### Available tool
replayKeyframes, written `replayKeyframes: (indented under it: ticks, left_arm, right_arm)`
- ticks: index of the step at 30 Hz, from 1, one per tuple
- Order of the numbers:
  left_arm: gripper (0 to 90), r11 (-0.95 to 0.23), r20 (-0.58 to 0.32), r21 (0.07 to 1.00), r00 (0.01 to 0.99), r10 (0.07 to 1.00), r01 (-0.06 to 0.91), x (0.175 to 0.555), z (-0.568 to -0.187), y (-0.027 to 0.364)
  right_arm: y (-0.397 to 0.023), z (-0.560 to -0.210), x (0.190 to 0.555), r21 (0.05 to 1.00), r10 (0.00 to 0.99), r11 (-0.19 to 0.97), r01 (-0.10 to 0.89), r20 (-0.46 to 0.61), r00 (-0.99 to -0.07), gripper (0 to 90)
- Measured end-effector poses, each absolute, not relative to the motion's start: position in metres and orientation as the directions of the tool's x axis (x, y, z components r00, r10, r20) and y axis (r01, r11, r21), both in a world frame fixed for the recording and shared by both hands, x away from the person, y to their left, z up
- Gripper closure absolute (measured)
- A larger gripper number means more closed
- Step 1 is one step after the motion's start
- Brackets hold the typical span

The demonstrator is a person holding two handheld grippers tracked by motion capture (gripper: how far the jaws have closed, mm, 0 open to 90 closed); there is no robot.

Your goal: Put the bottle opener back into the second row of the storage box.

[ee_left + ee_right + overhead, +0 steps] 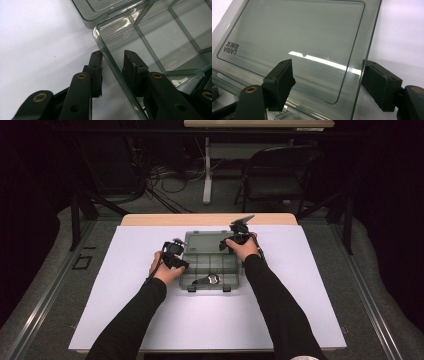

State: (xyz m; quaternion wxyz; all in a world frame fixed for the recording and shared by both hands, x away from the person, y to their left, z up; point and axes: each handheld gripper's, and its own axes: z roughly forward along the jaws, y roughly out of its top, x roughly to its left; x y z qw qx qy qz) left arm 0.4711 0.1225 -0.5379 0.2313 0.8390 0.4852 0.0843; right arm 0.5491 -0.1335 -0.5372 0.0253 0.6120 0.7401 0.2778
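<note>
A smoky clear compartment box (235, 270) lies open on the white sheet, its lid (205, 242) folded back on the far side. A small dark and silver object (207, 280), like a wristwatch, rests in a front compartment. My left gripper (181, 265) is at the box's left side. Its jaws straddle the left wall (110, 53), one outside and one inside, with small gaps, so the left gripper (113, 65) is open. My right gripper (226, 245) is at the lid's right end. The right gripper (327, 63) stands wide open, one jaw over the lid (299, 32), the other just outside its edge.
The white sheet (300, 285) covers most of the table, with bare room to the left, right and front of the box. A strip of wooden table edge (150, 220) shows at the far side. A folding chair (280, 175) and cables (165, 180) are on the floor beyond.
</note>
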Motion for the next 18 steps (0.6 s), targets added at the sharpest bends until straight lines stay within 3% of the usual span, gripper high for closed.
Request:
replayKeyframes:
  ticks: [18]
  left_arm:
    - [69.4, -0.412, -0.091, 0.469, 0.506, 0.857, 0.781, 0.4712, -0.5380, 0.1227]
  right_arm:
    - [-0.1384, -0.5354, 0.5494, 0.402, 0.916, 0.075, 0.912, 0.333, -0.222, 31.2]
